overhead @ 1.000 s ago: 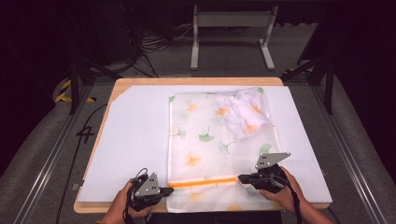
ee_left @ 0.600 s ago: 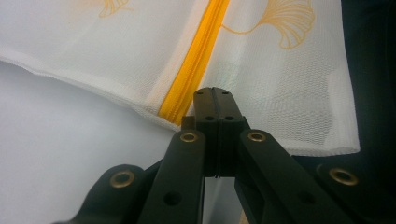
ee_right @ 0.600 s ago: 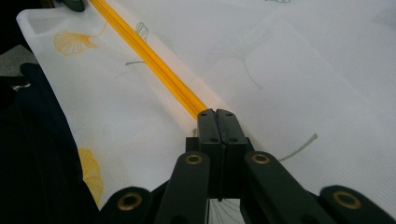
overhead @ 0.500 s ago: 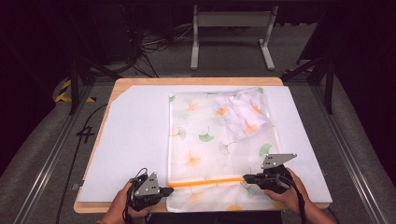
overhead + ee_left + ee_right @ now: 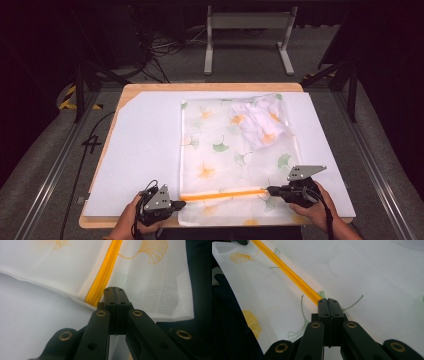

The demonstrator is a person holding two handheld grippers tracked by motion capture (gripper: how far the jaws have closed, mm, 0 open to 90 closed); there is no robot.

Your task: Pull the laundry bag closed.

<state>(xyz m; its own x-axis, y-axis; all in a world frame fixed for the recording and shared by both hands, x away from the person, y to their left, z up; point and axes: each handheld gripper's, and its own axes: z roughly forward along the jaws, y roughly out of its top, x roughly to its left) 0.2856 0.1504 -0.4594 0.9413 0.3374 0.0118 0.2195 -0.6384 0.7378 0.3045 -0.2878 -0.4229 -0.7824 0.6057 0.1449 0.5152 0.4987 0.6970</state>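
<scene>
A white mesh bag (image 5: 235, 160) printed with yellow and green leaves is laid flat on a white sheet (image 5: 145, 145) that covers the wooden table (image 5: 210, 87). A bundle of crumpled cloth (image 5: 260, 120) is seen through the mesh at the bag's far right corner. An orange zipper (image 5: 222, 194) is run across the bag near its near edge.

The left gripper (image 5: 176, 204) is held by the left hand (image 5: 131, 219) at the zipper's left end, at the bag's left edge. In the left gripper view its jaws are pressed together, and the mesh edge just beside the zipper (image 5: 105, 275) appears to be pinched between them (the very tips are hidden by the fabric).

The right gripper (image 5: 270, 190) is held by the right hand (image 5: 315, 207) at the zipper's right end. In the right gripper view (image 5: 328, 301) the jaws are closed together where the zipper (image 5: 287, 270) ends; whether the pull is clamped cannot be told.
</scene>
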